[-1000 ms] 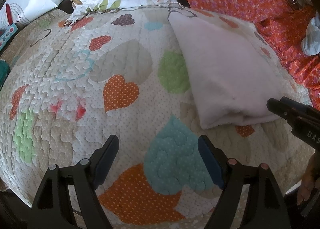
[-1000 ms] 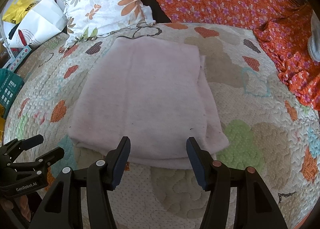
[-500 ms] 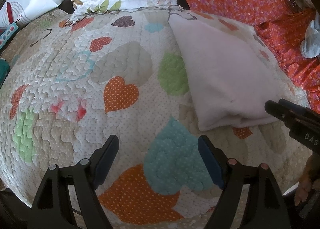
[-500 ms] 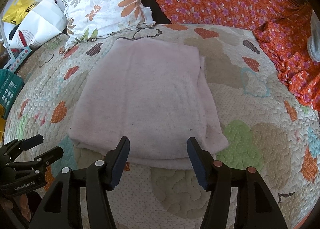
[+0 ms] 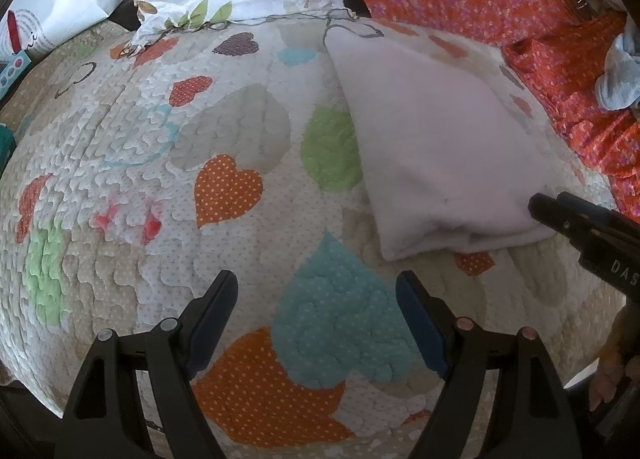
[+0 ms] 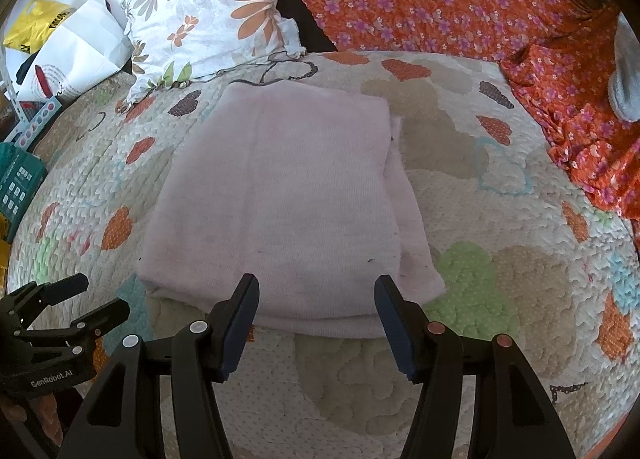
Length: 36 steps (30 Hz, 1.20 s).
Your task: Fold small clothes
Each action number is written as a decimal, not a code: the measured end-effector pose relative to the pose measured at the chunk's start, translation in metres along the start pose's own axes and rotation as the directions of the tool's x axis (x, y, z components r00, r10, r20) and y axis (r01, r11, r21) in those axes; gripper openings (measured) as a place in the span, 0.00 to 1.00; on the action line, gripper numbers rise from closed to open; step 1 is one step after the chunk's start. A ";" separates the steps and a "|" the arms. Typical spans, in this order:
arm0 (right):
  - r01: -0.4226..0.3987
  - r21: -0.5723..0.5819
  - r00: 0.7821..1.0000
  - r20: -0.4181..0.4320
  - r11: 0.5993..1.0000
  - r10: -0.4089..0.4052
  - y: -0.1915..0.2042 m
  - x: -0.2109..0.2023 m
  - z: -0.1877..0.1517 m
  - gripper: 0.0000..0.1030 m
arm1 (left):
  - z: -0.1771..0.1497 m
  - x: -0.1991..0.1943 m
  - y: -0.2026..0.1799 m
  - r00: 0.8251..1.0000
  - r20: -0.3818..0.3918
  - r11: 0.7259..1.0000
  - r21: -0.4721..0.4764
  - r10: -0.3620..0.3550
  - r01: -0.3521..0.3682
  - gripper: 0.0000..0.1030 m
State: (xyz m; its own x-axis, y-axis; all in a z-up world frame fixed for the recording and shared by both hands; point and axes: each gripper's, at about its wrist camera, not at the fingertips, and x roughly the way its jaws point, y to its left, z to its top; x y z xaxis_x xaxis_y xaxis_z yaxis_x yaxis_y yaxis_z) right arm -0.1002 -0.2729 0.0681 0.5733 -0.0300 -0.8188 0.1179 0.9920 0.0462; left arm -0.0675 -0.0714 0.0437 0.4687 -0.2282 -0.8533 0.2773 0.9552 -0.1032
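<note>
Pale pink cloth [image 6: 280, 195] lies folded into a neat rectangle on the heart-patterned quilt [image 6: 500, 279], just below the flowered pillow [image 6: 208, 15]. We hold the right gripper [image 6: 316, 315] at the cloth's near edge, fingers wide apart and gripping nothing. Our left gripper [image 5: 316, 319] hovers over bare quilt to the left of the cloth, fingers also spread and empty. We judge the folding nearly done: layers are stacked, though one under-layer peeks out along the cloth's right side. One more fold or a tidy-up may remain.
</note>
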 end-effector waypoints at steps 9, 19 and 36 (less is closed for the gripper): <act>0.005 0.005 1.000 0.008 1.000 -0.005 0.000 -0.003 0.001 0.64 | 0.000 0.000 -0.002 1.000 -0.002 1.000 0.006 -0.006 0.006 0.78; 0.035 0.023 0.999 0.030 0.999 -0.036 -0.011 -0.010 0.001 0.64 | 0.012 -0.007 -0.014 0.999 0.023 0.999 0.008 -0.036 0.035 0.78; 0.079 0.198 0.996 -0.058 0.977 -0.069 -0.088 0.017 -0.005 0.60 | 0.047 0.052 -0.041 0.993 -0.101 0.995 -0.078 -0.066 0.058 0.88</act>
State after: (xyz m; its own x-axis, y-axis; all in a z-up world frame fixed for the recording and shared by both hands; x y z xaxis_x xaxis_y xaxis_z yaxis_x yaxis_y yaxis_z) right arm -0.1052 -0.3597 0.0473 0.5157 -0.0911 -0.8519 0.3210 0.9425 0.0935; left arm -0.0148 -0.1314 0.0274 0.3624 -0.2706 -0.8919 0.2374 0.9522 -0.1924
